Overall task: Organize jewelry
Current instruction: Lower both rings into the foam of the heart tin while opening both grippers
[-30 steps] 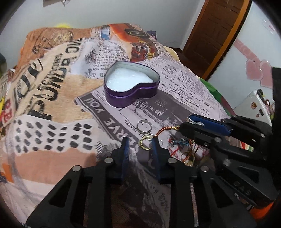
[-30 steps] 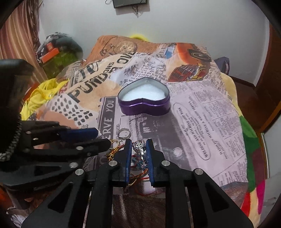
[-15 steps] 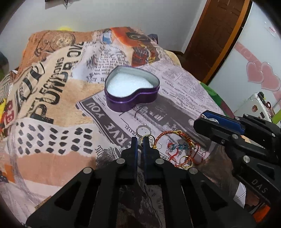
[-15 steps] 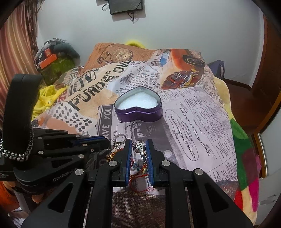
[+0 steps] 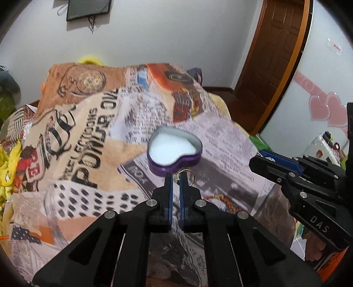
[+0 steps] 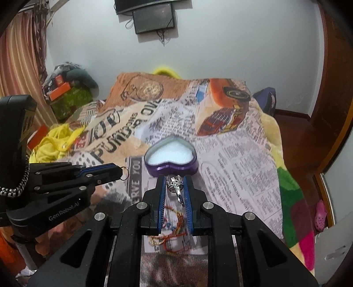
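Observation:
A purple heart-shaped tin (image 5: 174,152) with white padding sits open on the printed blanket; it also shows in the right wrist view (image 6: 171,157). My left gripper (image 5: 175,176) is shut on a gold ring (image 5: 187,175) and holds it in the air just in front of the tin. It shows from the side in the right wrist view (image 6: 120,171). My right gripper (image 6: 175,180) is shut on a silver jewelled ring (image 6: 175,184), also raised near the tin's front edge. Red and gold bracelets (image 6: 174,220) lie on the blanket below the grippers.
The printed blanket (image 6: 231,154) covers a bed. Yellow cloth (image 6: 55,141) and boxes lie at the left. A brown door (image 5: 271,59) and a white cabinet with pink hearts (image 5: 320,110) stand at the right. A dark screen (image 6: 154,19) hangs on the far wall.
My left gripper closed on the gold ring and lifted it off the blanket toward the tin. My right gripper rose with the silver ring, clear of the bracelets.

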Motion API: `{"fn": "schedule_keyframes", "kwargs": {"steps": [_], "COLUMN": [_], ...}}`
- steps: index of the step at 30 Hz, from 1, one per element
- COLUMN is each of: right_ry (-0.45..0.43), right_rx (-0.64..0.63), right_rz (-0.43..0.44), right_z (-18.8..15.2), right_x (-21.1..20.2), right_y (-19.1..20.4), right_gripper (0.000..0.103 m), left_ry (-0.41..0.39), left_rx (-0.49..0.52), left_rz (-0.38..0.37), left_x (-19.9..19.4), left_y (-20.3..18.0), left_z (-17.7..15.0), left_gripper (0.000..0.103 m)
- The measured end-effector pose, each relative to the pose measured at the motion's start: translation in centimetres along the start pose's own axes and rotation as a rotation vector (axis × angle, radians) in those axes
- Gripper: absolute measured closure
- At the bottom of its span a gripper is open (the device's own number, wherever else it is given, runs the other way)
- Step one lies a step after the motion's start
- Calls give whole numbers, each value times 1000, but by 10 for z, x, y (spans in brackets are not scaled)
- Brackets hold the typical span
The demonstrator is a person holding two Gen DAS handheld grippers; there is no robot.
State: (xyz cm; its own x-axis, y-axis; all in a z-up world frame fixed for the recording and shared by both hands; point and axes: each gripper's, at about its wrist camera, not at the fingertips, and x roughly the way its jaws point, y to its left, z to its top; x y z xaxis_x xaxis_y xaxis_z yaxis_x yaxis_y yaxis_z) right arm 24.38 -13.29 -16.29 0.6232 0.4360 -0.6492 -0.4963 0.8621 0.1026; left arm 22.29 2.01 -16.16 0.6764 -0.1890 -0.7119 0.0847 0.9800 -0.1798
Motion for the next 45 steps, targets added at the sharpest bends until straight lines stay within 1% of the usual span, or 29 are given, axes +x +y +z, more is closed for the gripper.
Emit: {"fn": "schedule_keyframes", "kwargs": {"steps": [10,18,26,31,33,38,45], "right_ry": [-63,-88,-79,-56,-45,0,62], "right_rx": [12,24,26,17,3,-17,-34], "right_rz": [-27,-29,-26,-15,-29,-20,21], "right_z": [21,34,42,47,47,47,48], "right_x": [-1,9,29,44,52,71,91], "right_y": [-7,-15,-20,-22,-21,-20,-22], "right_gripper": [88,88,88,88,88,88,88], "left_ry": [-95,-115,-75,-43,-29,15,65], "left_rx": [-11,-7,-14,-15,-13,-11,17], "left_rz": [19,21,8,-6,0,-22,-36], "left_x": [-13,-2,26,43,51,68,87], "left_y": [13,20,25,27,27,27,24], "left_z": [31,47,51,52,52,51,45], "left_gripper": [99,99,99,99,99,99,99]}}
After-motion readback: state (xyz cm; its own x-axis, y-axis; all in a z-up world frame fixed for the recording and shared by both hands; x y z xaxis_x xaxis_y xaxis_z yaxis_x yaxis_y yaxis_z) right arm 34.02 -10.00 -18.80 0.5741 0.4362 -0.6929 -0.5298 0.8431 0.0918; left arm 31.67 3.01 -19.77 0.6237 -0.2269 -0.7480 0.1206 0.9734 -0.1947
